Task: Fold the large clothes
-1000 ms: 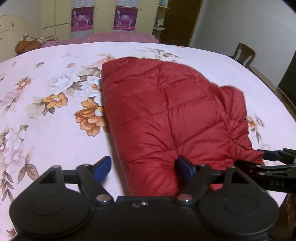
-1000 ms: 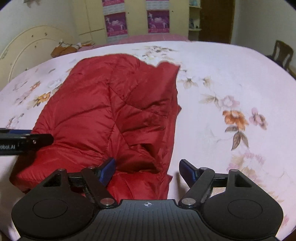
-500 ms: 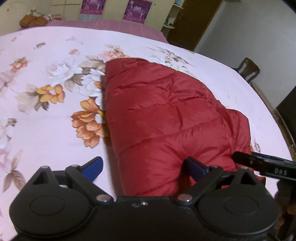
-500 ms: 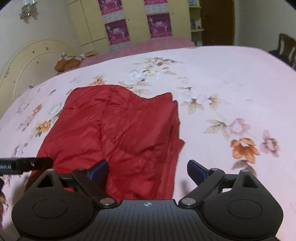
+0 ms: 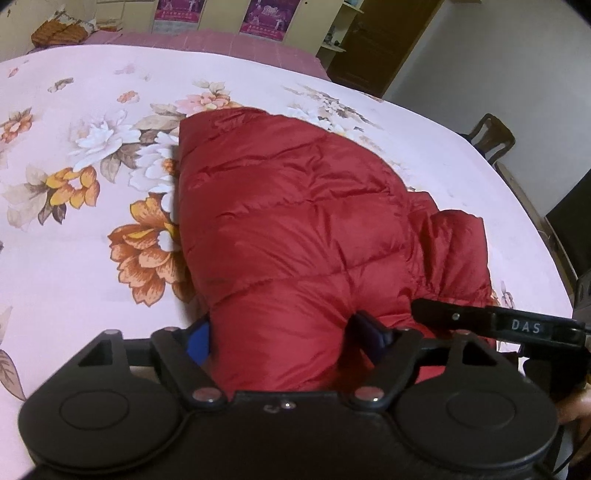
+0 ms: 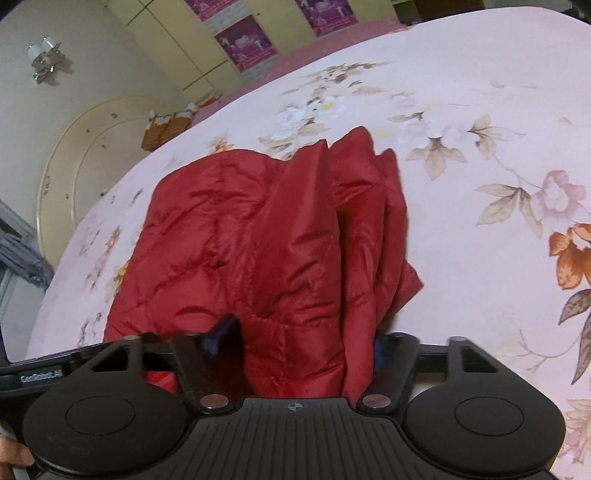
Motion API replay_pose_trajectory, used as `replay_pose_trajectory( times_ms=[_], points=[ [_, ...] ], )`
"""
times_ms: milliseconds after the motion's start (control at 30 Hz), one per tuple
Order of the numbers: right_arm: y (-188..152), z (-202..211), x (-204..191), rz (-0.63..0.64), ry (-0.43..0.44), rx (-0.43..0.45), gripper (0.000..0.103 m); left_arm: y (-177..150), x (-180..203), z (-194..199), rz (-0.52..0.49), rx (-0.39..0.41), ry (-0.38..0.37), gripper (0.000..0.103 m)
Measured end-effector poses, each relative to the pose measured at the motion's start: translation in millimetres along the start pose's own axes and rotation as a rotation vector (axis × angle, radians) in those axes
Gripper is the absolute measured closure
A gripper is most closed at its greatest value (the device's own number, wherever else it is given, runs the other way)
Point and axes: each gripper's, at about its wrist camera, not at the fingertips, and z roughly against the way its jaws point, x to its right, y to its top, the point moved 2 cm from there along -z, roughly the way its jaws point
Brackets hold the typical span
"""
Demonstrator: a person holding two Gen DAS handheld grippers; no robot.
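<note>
A red quilted puffer jacket (image 5: 295, 221) lies folded on the flowered pink bed (image 5: 74, 277). My left gripper (image 5: 284, 334) sits at the jacket's near edge. Its jaws are closing, and a thick roll of the fabric bulges between the blue pads (image 5: 197, 338), which press into it. In the right wrist view the jacket (image 6: 240, 240) shows its stacked folded layers on the right side. My right gripper (image 6: 303, 341) is closing on the near end of those layers, with the fabric squeezed between its fingers. Its black finger (image 5: 480, 321) lies just right of the left gripper.
The bed's right edge runs near a wooden chair (image 5: 491, 136) and a dark door (image 5: 373, 44). A cream headboard (image 6: 74, 166) and an orange folded cloth (image 5: 59, 29) are at the far left. A wardrobe with purple posters (image 6: 243, 40) stands behind.
Both grippers slid in onto the jacket's near edge. Their jaws widened, then narrowed around the fabric. The right gripper rolled and moved left over the folded layers.
</note>
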Motion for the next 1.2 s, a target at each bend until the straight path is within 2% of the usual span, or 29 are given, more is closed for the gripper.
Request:
replay_pose_trajectory(
  times_ms=[133,300,467,567,733,1000,1200],
  points=[
    [1.2,10.1,-11.2,0.018,0.010,0.014,0.066,5.9,3.2,10.2,-0.021,0.016,0.008,0.038],
    [9.2,10.1,-38.0,0.028,0.042,0.038,0.071,20.2,-5.5,30.0,-0.037,0.057,0.019,0.043],
    [17.3,-5.0,-84.2,0.049,0.083,0.049,0.071,35.6,-39.5,58.6,-0.023,0.105,0.039,0.043],
    [20.9,-24.3,-125.5,0.076,0.103,0.056,0.072,44.0,-75.1,78.0,-0.011,0.131,0.054,0.043],
    [14.4,-69.1,-205.2,0.092,0.117,0.067,0.072,59.1,-155.3,111.1,0.002,0.156,0.069,0.043],
    [2.1,-167.3,-325.4,0.121,0.153,0.047,0.072,81.5,-278.2,150.5,0.007,0.171,0.147,0.043],
    [-4.7,-226.2,-370.7,0.141,0.176,0.013,0.072,89.7,-335.6,159.4,0.005,0.180,0.204,0.043]
  ],
)
